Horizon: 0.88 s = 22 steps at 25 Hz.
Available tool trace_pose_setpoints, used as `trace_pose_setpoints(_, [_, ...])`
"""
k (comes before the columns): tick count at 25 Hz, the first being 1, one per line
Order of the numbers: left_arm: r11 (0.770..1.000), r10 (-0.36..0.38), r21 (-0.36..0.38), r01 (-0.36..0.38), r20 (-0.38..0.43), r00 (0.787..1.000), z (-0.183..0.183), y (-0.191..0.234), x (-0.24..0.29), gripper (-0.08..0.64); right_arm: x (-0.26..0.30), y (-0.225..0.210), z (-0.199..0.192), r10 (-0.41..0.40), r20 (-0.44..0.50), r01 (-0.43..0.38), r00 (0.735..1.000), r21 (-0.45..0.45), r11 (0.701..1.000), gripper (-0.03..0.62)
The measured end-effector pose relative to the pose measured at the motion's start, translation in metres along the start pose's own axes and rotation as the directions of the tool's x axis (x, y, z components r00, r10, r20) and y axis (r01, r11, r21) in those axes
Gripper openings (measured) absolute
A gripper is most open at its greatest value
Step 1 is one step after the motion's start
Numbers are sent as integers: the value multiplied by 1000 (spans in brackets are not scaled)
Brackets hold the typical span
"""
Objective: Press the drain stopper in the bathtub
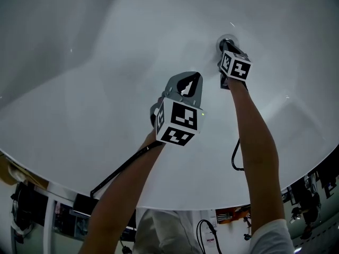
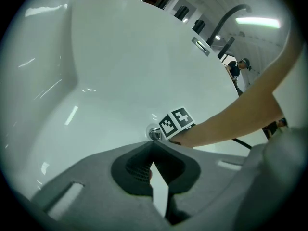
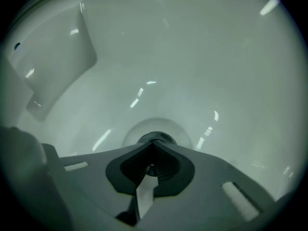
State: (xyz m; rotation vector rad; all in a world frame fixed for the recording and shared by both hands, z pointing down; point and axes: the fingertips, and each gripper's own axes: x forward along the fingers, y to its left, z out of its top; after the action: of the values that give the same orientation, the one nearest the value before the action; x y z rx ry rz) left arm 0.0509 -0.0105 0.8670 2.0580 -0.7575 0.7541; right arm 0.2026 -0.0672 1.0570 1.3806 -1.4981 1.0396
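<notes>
The drain stopper (image 1: 228,38) is a round chrome piece in the floor of the white bathtub (image 1: 106,62). My right gripper (image 1: 225,45) reaches down onto it, jaws shut, with the tips at the stopper. In the right gripper view the stopper (image 3: 156,139) shows as a dark ring just past the closed tips of the right gripper (image 3: 153,144). My left gripper (image 1: 187,82) hovers shut and empty above the tub floor, nearer me. From the left gripper view, the stopper (image 2: 154,134) lies beyond the left gripper (image 2: 153,144), beside the right gripper's marker cube (image 2: 175,121).
The tub's walls curve up on all sides, with the near rim (image 1: 58,187) at the bottom of the head view. A dark curved faucet (image 2: 232,14) and a small plate (image 2: 200,44) stand at the far rim. A black cable (image 1: 234,157) hangs by the right forearm.
</notes>
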Motion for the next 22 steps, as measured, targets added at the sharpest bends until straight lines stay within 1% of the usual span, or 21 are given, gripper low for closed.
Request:
trace_pose_setpoints(5, [1000, 7, -8, -7, 21, 1000, 6, -1, -13, -2, -1, -1, -1, 40, 3, -40, 999, 36, 999, 3])
trace_pose_setpoints(8, [1000, 19, -18, -19, 29, 999, 4, 3, -28, -2, -7, 10, -2, 51, 4, -51, 999, 21, 998, 2])
trace_pose_setpoints(10, [1000, 22, -11, -22, 28, 999, 8, -2, -40, -2, -19, 12, 3, 56, 13, -56, 998, 19, 998, 2])
trace_pose_setpoints(14, [1000, 22, -21, -22, 34, 999, 34, -21, -65, -2, -54, 10, 21, 62, 34, -63, 997, 30, 998, 2])
trace_pose_setpoints(18, [999, 43, -29, -42, 40, 998, 55, -35, -98, -2, -92, 27, 30, 89, 45, -91, 995, 42, 995, 2])
trace_pose_setpoints(22, [998, 55, -17, -55, 57, 997, 86, -53, -132, -2, -133, 39, 48, 104, 79, -109, 991, 61, 992, 2])
